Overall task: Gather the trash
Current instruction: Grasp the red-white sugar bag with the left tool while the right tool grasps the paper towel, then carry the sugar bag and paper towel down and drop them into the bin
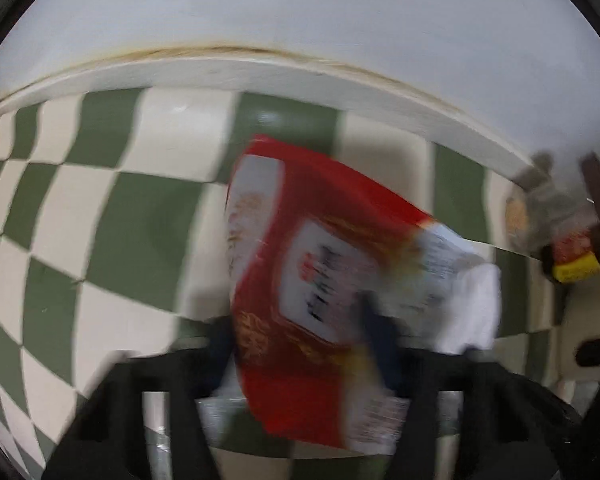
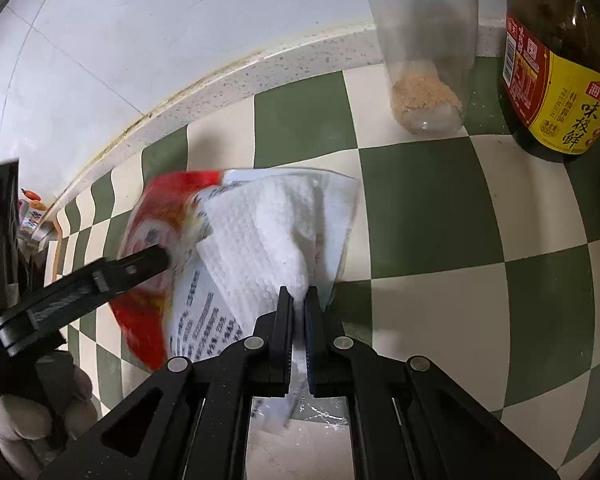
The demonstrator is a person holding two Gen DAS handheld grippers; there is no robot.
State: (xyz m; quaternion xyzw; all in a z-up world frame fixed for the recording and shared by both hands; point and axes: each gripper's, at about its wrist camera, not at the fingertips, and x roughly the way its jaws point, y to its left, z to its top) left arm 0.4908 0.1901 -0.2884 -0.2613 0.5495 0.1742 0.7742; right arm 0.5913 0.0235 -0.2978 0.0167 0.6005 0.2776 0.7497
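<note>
Left wrist view, blurred: the left claw [image 1: 300,344] is clenched on a red and white wrapper [image 1: 300,280], lifted over the checked counter [image 1: 100,232]; a white paper towel [image 1: 476,312] hangs at the wrapper's right edge. The counter's far edge meets a white wall [image 1: 300,12]; open room lies left.

Right wrist view: the right claw [image 2: 299,300] is clenched on the paper towel [image 2: 268,232], which lies against the wrapper [image 2: 160,208]. Far right stand a clear jar [image 2: 424,60] and a sauce bottle [image 2: 556,80], well apart. Judged progress: both scraps are gripped, disposal remains; no bin is visible.
</note>
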